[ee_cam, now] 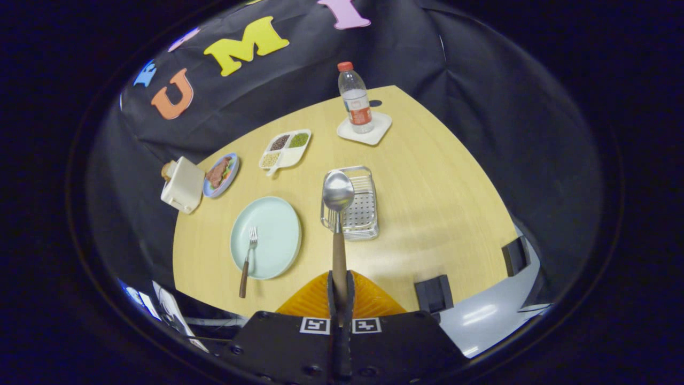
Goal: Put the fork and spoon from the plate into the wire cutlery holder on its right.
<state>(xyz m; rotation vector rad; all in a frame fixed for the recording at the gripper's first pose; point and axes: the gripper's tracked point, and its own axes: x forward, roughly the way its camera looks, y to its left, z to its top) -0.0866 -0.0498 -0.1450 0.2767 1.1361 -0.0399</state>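
Observation:
My gripper [340,289] is shut on the wooden handle of the spoon [337,214], held high above the table. The spoon points straight ahead of the fingers, and its steel bowl overlaps the near left part of the wire cutlery holder [359,206] below. The pale green plate [265,237] lies to the left of the holder. On it rests the fork [248,259], tines on the plate and brown handle sticking out over the plate's near rim onto the wooden table [427,182].
Beyond the holder stand a water bottle [355,98] on a white coaster [365,129] and a divided tray of grains [286,148]. A small plate of food [220,174] and a white toaster [183,185] sit at the far left. Black clamps [434,293] grip the table's near edge.

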